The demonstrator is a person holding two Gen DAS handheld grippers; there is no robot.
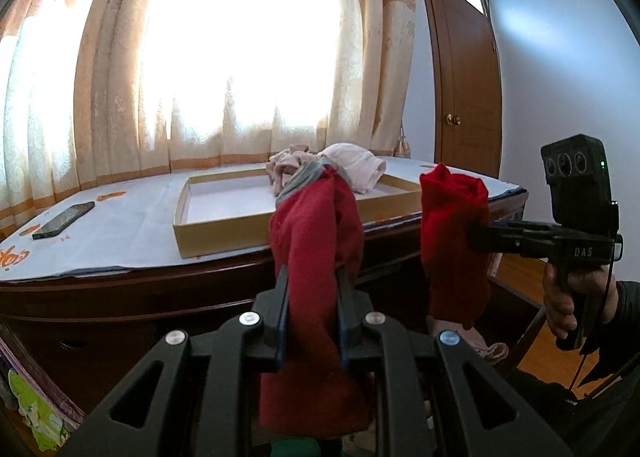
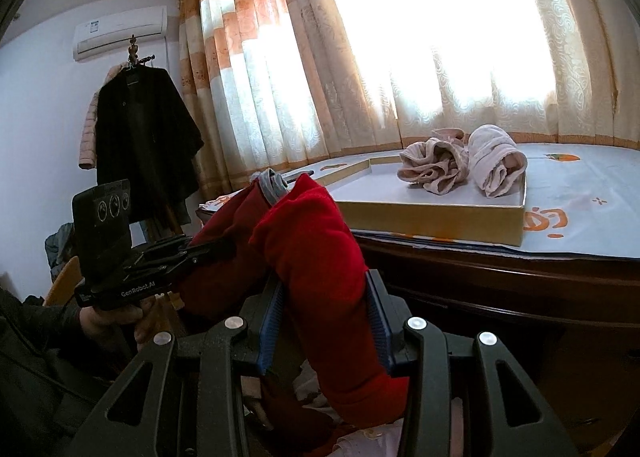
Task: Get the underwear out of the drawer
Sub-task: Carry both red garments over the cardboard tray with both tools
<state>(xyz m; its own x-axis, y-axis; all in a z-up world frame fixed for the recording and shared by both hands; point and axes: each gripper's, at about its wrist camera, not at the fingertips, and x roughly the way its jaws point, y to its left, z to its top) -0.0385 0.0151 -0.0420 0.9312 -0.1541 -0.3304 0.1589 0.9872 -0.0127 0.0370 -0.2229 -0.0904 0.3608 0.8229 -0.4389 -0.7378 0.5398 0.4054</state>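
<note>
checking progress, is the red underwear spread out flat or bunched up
Bunched up. The red underwear hangs crumpled between both grippers, one end clamped in the left gripper, the other in the right gripper.

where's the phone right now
In the left wrist view the phone lies flat at the far left of the covered tabletop, left of the shallow cardboard box.
</note>
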